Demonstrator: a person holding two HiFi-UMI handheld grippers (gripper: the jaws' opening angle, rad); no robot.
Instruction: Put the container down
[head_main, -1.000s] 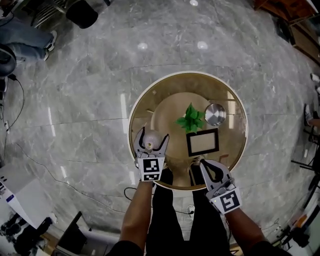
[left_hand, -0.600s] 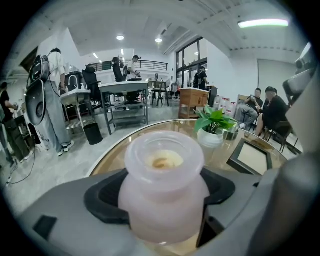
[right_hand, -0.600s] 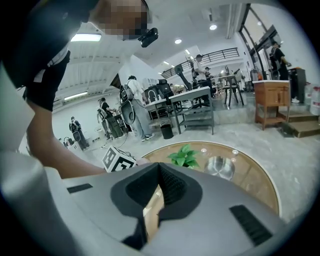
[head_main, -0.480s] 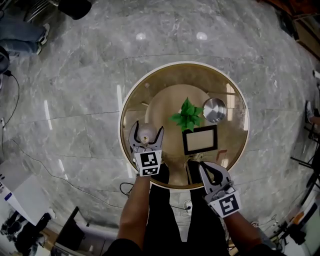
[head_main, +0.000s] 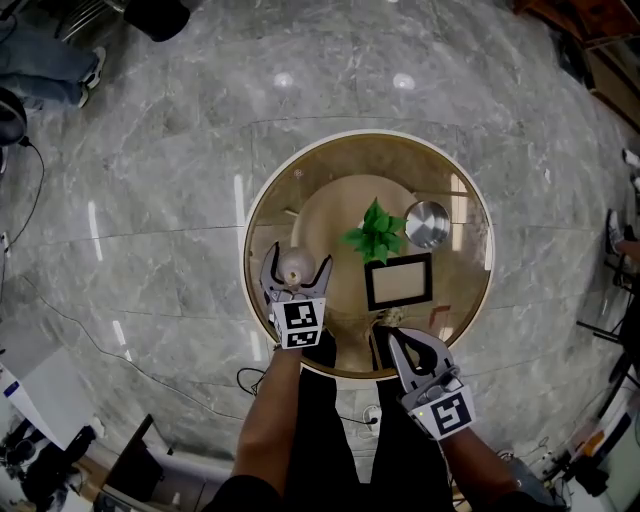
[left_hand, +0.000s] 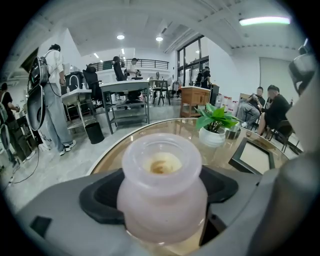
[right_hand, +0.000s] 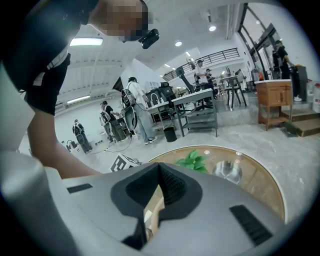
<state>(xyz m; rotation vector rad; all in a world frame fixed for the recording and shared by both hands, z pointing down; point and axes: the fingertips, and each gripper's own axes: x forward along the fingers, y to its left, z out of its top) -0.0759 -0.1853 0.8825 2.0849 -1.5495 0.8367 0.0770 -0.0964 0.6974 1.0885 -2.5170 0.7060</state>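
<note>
A small frosted, pale pink container (head_main: 293, 266) with a wide open neck stands on the round glass table (head_main: 470, 300), near its left front edge. My left gripper (head_main: 298, 258) straddles it, and its jaws have just been opening. The container (left_hand: 162, 187) still sits between the black pads, with a slim gap at the sides. My right gripper (head_main: 392, 336) hovers at the table's near edge with its jaws together and nothing in them. In the right gripper view the right gripper's (right_hand: 159, 167) pads meet at the tip.
On the table stand a small green potted plant (head_main: 376, 232), a shiny metal bowl (head_main: 428, 222) and a dark picture frame (head_main: 399, 281) lying flat. Grey marble floor surrounds the table. My legs are under the near edge. People and desks are farther off.
The left gripper came down with the container onto the glass top, and its jaws now stand slightly wider. The right gripper has hardly moved.
</note>
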